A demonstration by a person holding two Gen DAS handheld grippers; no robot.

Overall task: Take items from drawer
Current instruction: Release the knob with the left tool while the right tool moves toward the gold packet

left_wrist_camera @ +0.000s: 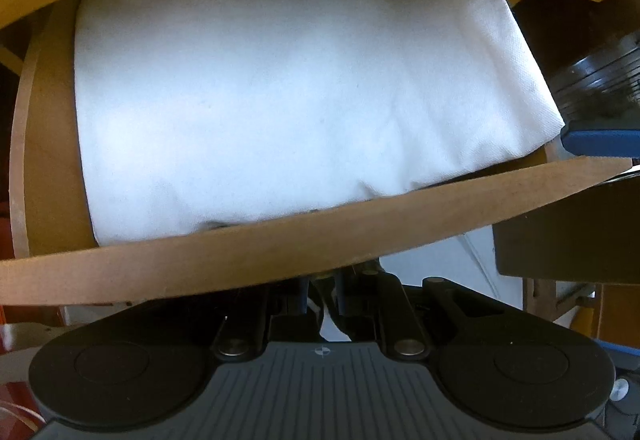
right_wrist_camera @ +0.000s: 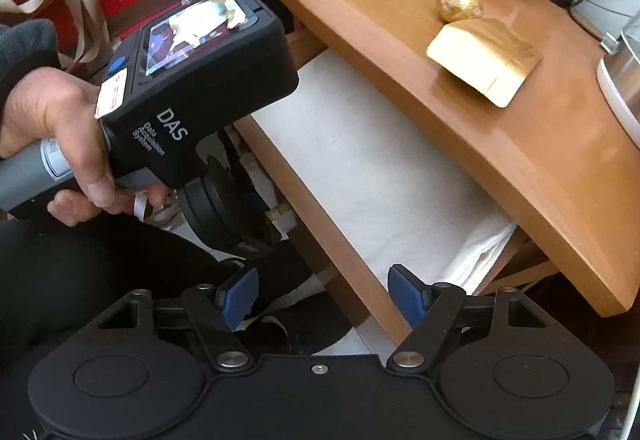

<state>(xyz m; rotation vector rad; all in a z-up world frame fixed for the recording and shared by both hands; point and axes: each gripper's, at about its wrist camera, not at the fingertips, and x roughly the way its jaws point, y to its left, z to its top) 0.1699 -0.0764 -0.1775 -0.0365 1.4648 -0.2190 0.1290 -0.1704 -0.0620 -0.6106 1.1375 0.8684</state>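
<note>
Open drawer (left_wrist_camera: 224,272) with a white cloth (left_wrist_camera: 280,91) inside

Only the right view shows the table (right_wrist_camera: 400,51) top, with a gold ball (right_wrist_camera: 460,3) and gold box (right_wrist_camera: 486,59) near its front edge, and "DAS" on the left gripper (right_wrist_camera: 276,217). That gripper is closed at the drawer's front edge. The right gripper (right_wrist_camera: 320,300) is wide open, holding nothing

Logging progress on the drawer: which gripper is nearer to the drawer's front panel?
Left. The left gripper sits shut right against the outside of the drawer's front panel. The right gripper hangs open above the panel's other end.
</note>
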